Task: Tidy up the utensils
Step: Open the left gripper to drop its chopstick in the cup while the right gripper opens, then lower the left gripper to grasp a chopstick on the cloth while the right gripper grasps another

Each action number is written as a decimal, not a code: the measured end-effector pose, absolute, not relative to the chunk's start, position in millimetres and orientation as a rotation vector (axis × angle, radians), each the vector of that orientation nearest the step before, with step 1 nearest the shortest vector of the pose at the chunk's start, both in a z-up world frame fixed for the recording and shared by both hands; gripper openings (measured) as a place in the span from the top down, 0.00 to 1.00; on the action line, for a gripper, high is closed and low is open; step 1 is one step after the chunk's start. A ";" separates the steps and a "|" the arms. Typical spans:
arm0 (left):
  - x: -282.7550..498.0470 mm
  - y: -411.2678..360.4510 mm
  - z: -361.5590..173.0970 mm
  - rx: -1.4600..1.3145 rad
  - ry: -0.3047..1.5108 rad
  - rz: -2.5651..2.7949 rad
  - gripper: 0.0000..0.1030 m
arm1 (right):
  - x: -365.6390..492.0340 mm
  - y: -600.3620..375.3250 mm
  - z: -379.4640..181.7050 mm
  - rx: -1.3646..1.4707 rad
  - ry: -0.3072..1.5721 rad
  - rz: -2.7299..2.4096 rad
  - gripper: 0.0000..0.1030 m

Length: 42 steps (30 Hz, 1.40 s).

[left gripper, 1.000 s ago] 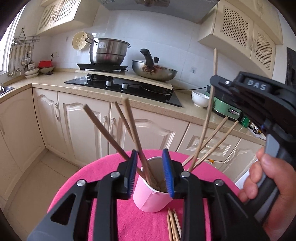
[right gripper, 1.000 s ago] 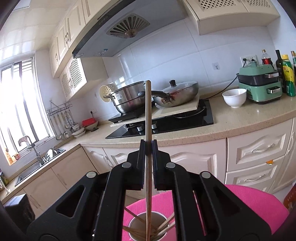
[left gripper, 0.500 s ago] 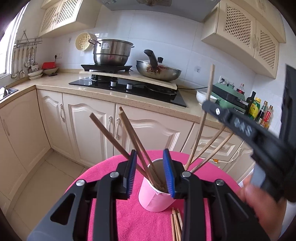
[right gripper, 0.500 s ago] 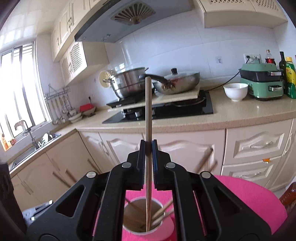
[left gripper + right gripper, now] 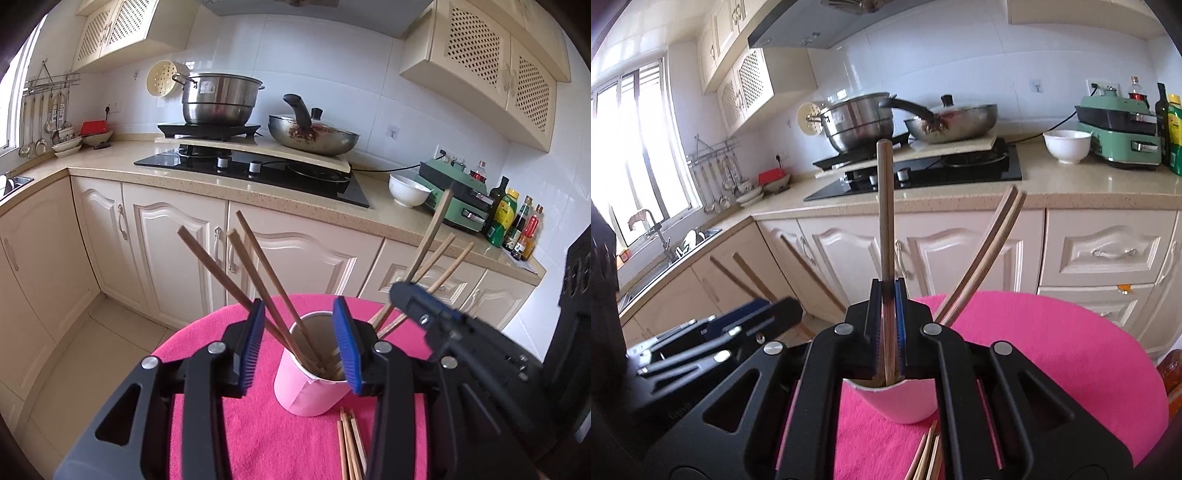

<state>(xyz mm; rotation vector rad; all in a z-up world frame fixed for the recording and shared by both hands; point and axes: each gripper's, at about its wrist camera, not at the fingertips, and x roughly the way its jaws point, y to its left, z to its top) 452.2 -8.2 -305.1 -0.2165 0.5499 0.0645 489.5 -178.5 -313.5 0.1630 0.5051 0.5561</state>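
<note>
A pink cup stands on a round table under a pink cloth and holds several wooden chopsticks that lean out left and right. My left gripper straddles the cup's rim. Its jaws are opening, and the left pad stands clear of the cup wall. My right gripper is shut on one upright chopstick, whose lower end reaches into the cup. In the left wrist view the right gripper hangs just right of the cup. A few loose chopsticks lie on the cloth in front of the cup.
Beyond the table's far edge run cream cabinets and a counter with a black hob, a steel pot, a wok, a white bowl, a green appliance and bottles. A sink lies at the left.
My right gripper has come down with its chopstick, so the stick's lower end now sits in the cup. The left jaws have widened around the cup.
</note>
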 end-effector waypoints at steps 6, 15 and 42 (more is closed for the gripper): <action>441.0 -9.4 -296.1 -0.212 0.536 0.050 0.61 | 474.7 -182.5 -301.1 0.169 0.488 0.537 0.88; 410.0 -7.5 -276.3 -0.218 0.499 0.045 0.56 | 442.9 -198.8 -270.3 0.171 0.422 0.506 0.54; 431.7 -68.0 -440.5 -0.075 1.189 -0.079 0.52 | 414.4 -267.4 -376.7 0.137 0.872 0.290 0.51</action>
